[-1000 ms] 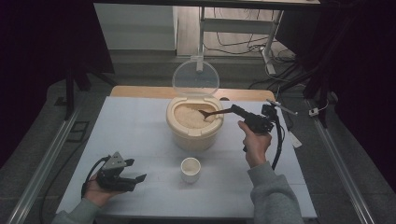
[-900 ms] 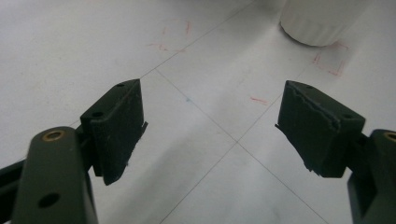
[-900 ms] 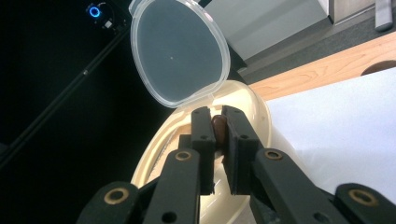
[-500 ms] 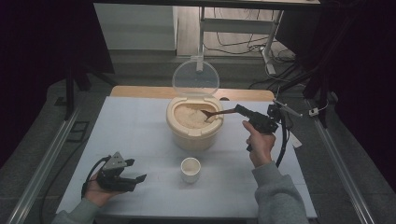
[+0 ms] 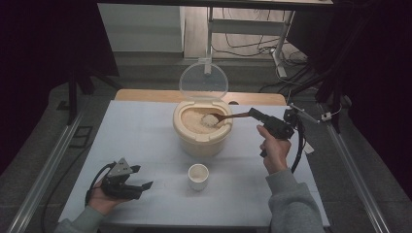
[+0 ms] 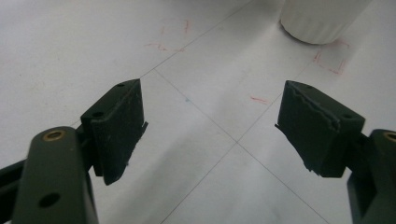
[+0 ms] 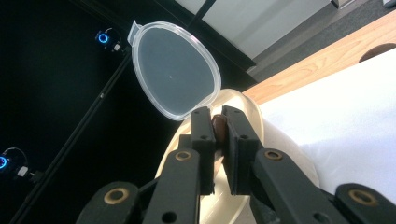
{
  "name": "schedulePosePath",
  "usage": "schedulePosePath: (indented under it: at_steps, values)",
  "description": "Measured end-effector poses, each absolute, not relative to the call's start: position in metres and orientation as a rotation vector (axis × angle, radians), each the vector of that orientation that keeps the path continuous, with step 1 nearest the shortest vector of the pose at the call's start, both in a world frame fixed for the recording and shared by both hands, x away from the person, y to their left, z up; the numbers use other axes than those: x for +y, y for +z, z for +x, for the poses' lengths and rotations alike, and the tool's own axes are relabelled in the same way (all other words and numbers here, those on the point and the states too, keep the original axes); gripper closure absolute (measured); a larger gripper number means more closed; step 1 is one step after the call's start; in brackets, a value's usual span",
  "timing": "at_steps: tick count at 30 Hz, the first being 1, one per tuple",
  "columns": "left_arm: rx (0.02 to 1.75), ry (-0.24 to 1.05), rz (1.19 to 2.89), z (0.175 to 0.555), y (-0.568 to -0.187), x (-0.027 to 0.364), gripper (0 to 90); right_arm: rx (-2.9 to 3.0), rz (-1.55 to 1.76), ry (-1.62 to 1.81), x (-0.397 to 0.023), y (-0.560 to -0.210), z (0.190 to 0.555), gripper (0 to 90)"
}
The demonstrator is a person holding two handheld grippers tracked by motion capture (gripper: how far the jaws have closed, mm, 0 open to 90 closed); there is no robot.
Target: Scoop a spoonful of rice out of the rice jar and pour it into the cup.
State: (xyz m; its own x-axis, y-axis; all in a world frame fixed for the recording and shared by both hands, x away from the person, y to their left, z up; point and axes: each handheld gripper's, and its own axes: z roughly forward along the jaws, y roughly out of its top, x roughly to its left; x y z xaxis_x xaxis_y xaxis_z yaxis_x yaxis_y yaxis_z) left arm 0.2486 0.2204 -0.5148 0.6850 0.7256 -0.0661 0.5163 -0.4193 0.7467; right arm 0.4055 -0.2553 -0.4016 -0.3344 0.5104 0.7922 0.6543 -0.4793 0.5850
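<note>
A cream rice container (image 5: 201,138) stands mid-table with its clear lid (image 5: 203,81) swung up behind it. My right gripper (image 5: 255,114) is shut on the handle of a wooden spoon (image 5: 228,116). The spoon's bowl sits over the rice inside and carries a pale heap of rice (image 5: 210,120). In the right gripper view the jaws (image 7: 218,116) pinch the brown handle (image 7: 218,128) in front of the lid (image 7: 175,70). A small white cup (image 5: 198,175) stands in front of the container. My left gripper (image 5: 144,176) rests at the table's near left, open and holding nothing (image 6: 210,126). The cup (image 6: 322,18) lies beyond it.
The white table top (image 5: 145,131) has thin grid lines and red marks. A wooden strip (image 5: 145,94) runs along its far edge. Metal rails flank both sides, and a cable (image 5: 297,150) trails from the right gripper. Dark floor and table legs lie behind.
The right hand has drawn slightly to the right with the spoon, and the spoon's bowl now shows a heap of rice. The left gripper has stayed put.
</note>
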Motion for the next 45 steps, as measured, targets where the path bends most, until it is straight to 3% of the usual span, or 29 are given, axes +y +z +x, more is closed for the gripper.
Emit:
schedulePosePath:
  at_steps: [20, 45]
  values:
    - [0.952, 0.345, 2.111, 0.249, -0.514, 0.221, 22.8, -1.507, -1.675, -1.912, -0.258, -0.399, 0.399, 83.0]
    - [0.953, 0.344, 2.113, 0.25, -0.515, 0.22, 22.8, -1.55, -1.519, -1.792, -0.259, -0.411, 0.354, 83.0]
